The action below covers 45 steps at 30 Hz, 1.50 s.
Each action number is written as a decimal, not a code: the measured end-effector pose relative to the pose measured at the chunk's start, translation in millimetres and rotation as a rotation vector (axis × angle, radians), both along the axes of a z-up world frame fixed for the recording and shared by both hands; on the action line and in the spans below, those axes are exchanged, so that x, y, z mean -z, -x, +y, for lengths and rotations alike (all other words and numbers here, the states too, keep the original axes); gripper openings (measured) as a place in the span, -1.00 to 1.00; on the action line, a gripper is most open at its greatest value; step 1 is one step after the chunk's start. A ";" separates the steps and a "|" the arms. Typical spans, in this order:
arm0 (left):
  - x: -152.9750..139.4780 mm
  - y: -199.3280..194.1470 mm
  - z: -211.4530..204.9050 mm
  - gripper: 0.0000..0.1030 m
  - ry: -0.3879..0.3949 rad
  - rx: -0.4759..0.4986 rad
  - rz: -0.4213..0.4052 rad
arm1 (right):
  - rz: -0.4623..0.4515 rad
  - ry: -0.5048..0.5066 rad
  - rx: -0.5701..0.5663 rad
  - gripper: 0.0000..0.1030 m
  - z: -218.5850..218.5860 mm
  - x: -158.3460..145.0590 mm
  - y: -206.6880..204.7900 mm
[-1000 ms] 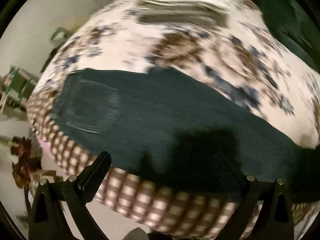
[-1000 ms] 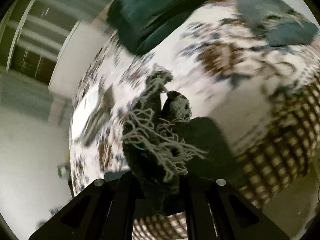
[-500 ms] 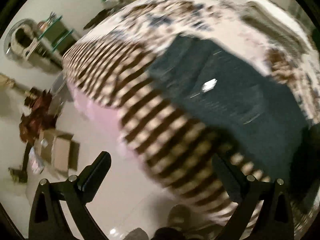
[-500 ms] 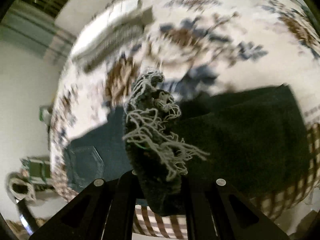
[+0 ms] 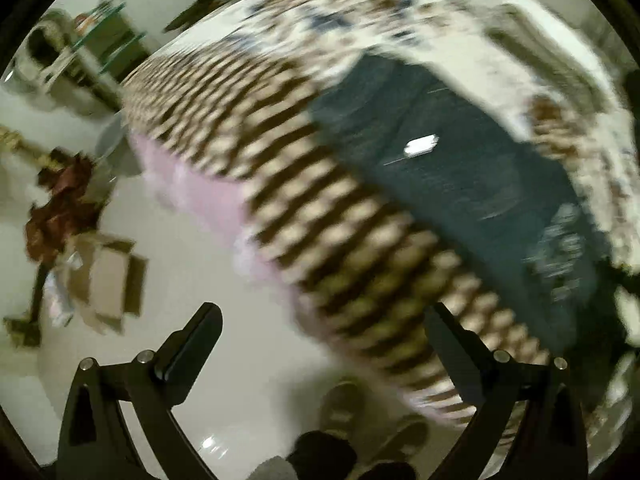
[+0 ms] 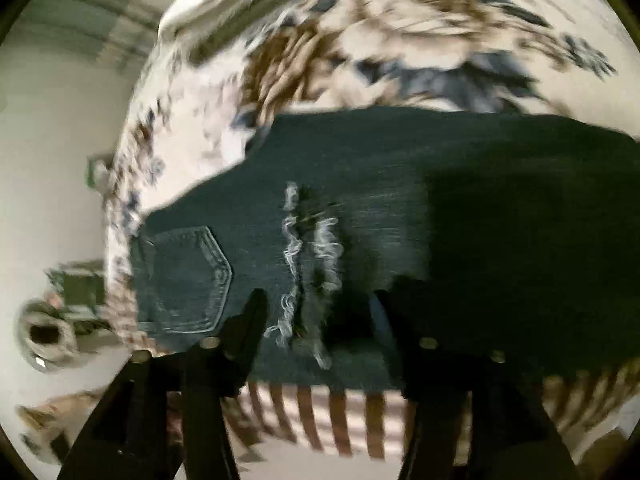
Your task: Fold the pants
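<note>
Right gripper (image 6: 320,320) now stands with its fingers spread and nothing between them, where half a second ago it was clamped on the frayed hem of a jeans leg; that hem (image 6: 308,264) now lies loose on the denim, just in front of the fingertips. The jeans (image 6: 400,208) lie on the bed (image 6: 320,60), doubled over lengthwise along the bed's near edge, with the back pocket (image 6: 188,276) toward the left end and the frayed hem resting beside it, so the leg end appears to have been carried over to the seat and released. The left gripper (image 5: 320,340) is also wide apart and holds nothing; it hangs off the side of the bed over the pale floor (image 5: 224,280), near a cardboard box (image 5: 108,276), and sees the jeans (image 5: 460,168) from the side, above the checked border of the bedspread (image 5: 320,200). Both views are smeared by motion. Judging from this layout, one lengthwise fold looks done, and a further fold or some smoothing probably remains.
</note>
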<state>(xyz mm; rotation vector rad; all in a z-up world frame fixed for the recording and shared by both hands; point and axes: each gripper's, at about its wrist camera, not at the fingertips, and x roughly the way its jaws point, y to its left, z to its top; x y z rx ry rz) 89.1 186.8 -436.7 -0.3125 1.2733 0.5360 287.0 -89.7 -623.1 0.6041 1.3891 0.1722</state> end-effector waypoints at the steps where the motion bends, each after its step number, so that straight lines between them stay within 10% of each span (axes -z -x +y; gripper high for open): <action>1: -3.2 -14.1 -14.4 1.00 0.018 0.031 -0.023 | 0.012 0.027 0.023 0.57 -23.6 -3.8 5.0; 10: 46.8 -139.0 -144.8 0.91 0.013 0.369 0.073 | 0.128 0.242 0.070 0.72 -168.6 15.4 14.8; 16: 85.8 -151.0 -163.7 -0.98 0.018 0.440 0.142 | 0.173 0.263 0.050 0.72 -201.8 33.8 5.3; 26: 45.1 -135.3 -113.6 -1.00 0.032 0.328 -0.026 | 0.170 0.245 0.027 0.72 -206.6 35.8 5.6; 36: 25.6 -138.4 -128.9 -0.86 0.216 0.293 -0.078 | 0.131 0.328 -0.004 0.72 -177.9 21.1 2.4; 45: 91.6 -123.2 -170.1 -0.74 0.108 0.436 0.114 | 0.039 0.359 0.160 0.72 -183.6 -14.2 16.2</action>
